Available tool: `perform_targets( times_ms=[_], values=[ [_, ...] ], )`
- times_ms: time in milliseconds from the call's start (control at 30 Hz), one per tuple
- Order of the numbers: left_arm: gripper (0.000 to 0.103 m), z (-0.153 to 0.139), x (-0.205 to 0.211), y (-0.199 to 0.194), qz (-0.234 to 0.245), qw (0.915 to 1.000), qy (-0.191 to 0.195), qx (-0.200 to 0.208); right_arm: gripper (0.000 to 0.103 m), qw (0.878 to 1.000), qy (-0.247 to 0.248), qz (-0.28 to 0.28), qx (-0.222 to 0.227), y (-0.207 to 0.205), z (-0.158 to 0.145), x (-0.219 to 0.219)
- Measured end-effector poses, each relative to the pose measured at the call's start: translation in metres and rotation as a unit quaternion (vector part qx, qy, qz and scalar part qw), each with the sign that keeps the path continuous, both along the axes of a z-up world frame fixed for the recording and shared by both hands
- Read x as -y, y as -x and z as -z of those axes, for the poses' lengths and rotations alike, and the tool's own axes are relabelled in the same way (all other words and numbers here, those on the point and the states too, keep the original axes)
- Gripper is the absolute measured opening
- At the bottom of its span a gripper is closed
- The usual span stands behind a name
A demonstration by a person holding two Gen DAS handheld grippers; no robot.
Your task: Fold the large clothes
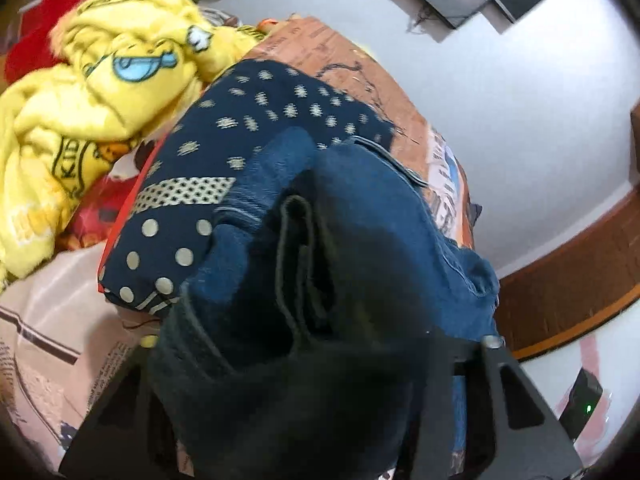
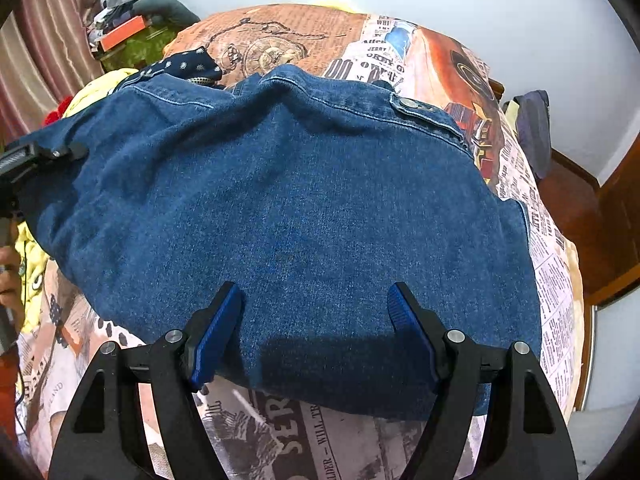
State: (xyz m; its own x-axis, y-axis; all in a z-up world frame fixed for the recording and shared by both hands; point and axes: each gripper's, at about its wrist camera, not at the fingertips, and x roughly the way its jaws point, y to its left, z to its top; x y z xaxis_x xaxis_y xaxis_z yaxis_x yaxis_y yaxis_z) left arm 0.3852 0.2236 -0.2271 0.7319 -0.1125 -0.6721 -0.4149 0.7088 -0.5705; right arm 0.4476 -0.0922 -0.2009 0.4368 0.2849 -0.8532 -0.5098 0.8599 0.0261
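Observation:
A blue denim garment (image 2: 304, 208) lies spread on the newspaper-print bed sheet (image 2: 312, 432), with a metal button tab (image 2: 408, 102) at its far right. My right gripper (image 2: 316, 320) is open, its blue pads (image 2: 218, 336) resting over the near edge of the denim with nothing between them. In the left wrist view the denim (image 1: 360, 216) is bunched up dark and close over the fingers, which are hidden under it. The left gripper body (image 2: 36, 156) shows at the denim's left edge in the right wrist view.
A navy dotted folded cloth (image 1: 224, 152) lies beside the denim. A yellow printed blanket (image 1: 100, 80) is heaped at the left, red cloth (image 1: 36, 40) behind it. A wooden bed frame (image 2: 592, 232) runs at the right. Clutter (image 2: 128, 28) sits at the far left.

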Motion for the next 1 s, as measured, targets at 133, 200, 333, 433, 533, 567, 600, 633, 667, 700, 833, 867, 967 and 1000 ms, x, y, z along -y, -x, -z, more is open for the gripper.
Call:
perform_targets(
  times_ms=[133, 200, 333, 433, 533, 567, 600, 633, 667, 700, 833, 867, 967, 1000],
  values=[
    [0.029, -0.029, 0.019, 0.005, 0.012, 0.9986, -0.050, 0.017, 0.073, 1.000, -0.007, 0.005, 0.005, -0.001, -0.007, 0.001],
    [0.027, -0.054, 0.036, 0.005, 0.024, 0.9962, -0.077, 0.032, 0.073, 1.000, -0.014, 0.004, 0.015, -0.002, -0.014, 0.000],
    [0.025, -0.099, 0.066, -0.003, 0.056, 0.9920, -0.079, 0.081, 0.073, 0.999, -0.044, -0.001, 0.017, -0.002, -0.021, -0.008],
    [0.023, -0.127, 0.092, -0.018, 0.081, 0.9887, -0.068, 0.106, 0.073, 0.999, -0.044, -0.019, -0.012, -0.004, -0.005, -0.022],
    [0.023, -0.142, 0.122, -0.038, 0.105, 0.9852, -0.084, 0.106, 0.073, 0.999, -0.031, -0.031, -0.018, -0.004, 0.012, -0.031],
    [0.023, -0.145, 0.133, -0.046, 0.111, 0.9844, -0.088, 0.104, 0.073, 0.999, -0.037, -0.033, -0.018, -0.004, 0.011, -0.029],
    [0.023, -0.147, 0.145, -0.054, 0.117, 0.9831, -0.095, 0.103, 0.073, 0.998, -0.043, -0.034, -0.026, -0.005, 0.009, -0.024],
    [0.023, -0.148, 0.152, -0.058, 0.120, 0.9823, -0.101, 0.103, 0.073, 0.997, -0.052, -0.034, -0.035, -0.007, 0.006, -0.018],
    [0.023, -0.150, 0.164, -0.065, 0.126, 0.9808, -0.109, 0.101, 0.072, 0.997, -0.067, -0.028, -0.041, -0.008, 0.002, -0.008],
    [0.023, -0.150, 0.173, -0.070, 0.132, 0.9798, -0.112, 0.100, 0.072, 0.996, -0.079, -0.014, -0.039, -0.009, -0.004, 0.005],
    [0.023, -0.152, 0.223, -0.094, 0.169, 0.9719, -0.130, 0.099, 0.073, 0.996, -0.079, 0.047, -0.006, -0.008, -0.023, 0.062],
    [0.022, -0.150, 0.239, -0.100, 0.183, 0.9690, -0.133, 0.099, 0.073, 0.995, -0.076, 0.061, 0.002, -0.007, -0.026, 0.074],
    [0.021, -0.139, 0.281, -0.113, 0.226, 0.9596, -0.142, 0.088, 0.073, 0.992, -0.063, 0.104, 0.022, -0.002, -0.036, 0.119],
    [0.021, -0.132, 0.298, -0.117, 0.245, 0.9551, -0.146, 0.081, 0.073, 0.991, -0.060, 0.117, 0.025, 0.000, -0.038, 0.132]
  ],
)
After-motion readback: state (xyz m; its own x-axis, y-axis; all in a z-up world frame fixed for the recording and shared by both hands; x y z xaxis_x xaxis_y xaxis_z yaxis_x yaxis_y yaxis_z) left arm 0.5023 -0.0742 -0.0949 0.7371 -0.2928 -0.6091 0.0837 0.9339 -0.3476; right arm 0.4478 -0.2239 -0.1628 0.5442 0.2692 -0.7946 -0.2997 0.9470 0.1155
